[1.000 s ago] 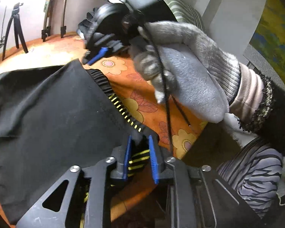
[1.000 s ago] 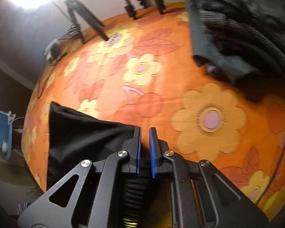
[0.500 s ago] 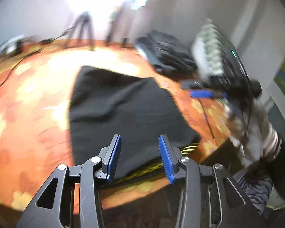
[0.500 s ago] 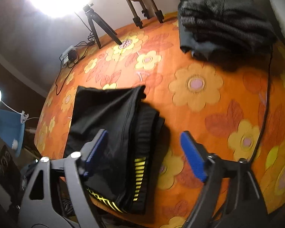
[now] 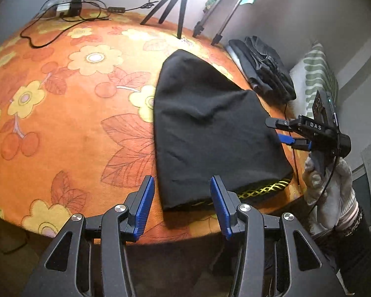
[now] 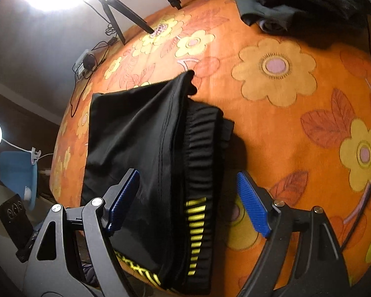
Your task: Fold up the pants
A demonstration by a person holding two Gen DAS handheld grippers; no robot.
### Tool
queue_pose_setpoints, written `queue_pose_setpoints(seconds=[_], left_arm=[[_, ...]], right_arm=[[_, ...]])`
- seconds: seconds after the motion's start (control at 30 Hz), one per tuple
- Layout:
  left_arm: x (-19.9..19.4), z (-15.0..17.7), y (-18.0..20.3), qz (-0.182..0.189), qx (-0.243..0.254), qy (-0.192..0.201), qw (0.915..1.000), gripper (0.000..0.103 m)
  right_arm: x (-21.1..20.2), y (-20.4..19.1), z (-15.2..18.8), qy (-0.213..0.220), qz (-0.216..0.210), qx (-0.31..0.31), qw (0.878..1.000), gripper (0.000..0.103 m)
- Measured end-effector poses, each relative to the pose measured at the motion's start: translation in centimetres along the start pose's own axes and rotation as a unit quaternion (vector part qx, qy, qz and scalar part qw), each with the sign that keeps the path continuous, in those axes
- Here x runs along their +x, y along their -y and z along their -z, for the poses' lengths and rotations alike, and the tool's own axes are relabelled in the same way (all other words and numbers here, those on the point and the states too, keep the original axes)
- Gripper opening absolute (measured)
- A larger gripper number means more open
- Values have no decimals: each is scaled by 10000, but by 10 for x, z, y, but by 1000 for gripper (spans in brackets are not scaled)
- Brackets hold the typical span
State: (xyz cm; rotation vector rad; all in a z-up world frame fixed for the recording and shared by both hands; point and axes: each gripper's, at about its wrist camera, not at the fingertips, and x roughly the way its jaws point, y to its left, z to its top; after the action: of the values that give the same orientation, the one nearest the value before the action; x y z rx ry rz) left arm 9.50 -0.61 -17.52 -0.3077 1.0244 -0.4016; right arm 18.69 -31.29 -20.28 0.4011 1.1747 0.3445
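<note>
Black pants [image 5: 210, 128] lie folded on the orange flowered table [image 5: 74, 123], with a ribbed waistband with yellow marks [image 6: 200, 163] at the near right edge. My left gripper [image 5: 183, 205] is open and empty, hovering just short of the fold's near edge. My right gripper [image 6: 188, 203] is open wide and empty above the waistband end; it also shows in the left wrist view [image 5: 306, 136], held by a gloved hand to the right of the pants.
A pile of dark folded clothes [image 5: 262, 66] sits at the far right of the table. Tripod legs [image 5: 170, 10] stand at the back, with a power strip and cables [image 5: 66, 7] at the back left. The table edge is close below both grippers.
Both grippers have let go of the waistband, opened and pulled back. The pants now lie flat, folded over.
</note>
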Motion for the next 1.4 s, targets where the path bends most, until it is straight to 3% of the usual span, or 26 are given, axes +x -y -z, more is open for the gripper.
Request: queue_pose_setpoints(seconds=[0.07,0.27,0.53,0.73,1.3,1.4], left_arm=[[1,1,3,-49,48,-41,10000,51],[13,3,12,-316,312,-169,9989,51],[25,4,9,-455,356,-298,9979,51],[25,3,5,-382,229,-237,9987,51],[21,4,-2,7,-265,-106,9996,50],[23,5,1,28,-226,-111,9997,49]], right_arm=[[1,2,-1,73,127,-40,9999,83],[4,9,-8,243,191,-115,9995,83],[6,9,-14,144,189,-191,9995,83],[8,8,-20,-113,148,-152,9997,83],[22,-8,-28,-14,-168,-62,9998,85],[25,-13,-27,-14,-198,-114,9997,80]])
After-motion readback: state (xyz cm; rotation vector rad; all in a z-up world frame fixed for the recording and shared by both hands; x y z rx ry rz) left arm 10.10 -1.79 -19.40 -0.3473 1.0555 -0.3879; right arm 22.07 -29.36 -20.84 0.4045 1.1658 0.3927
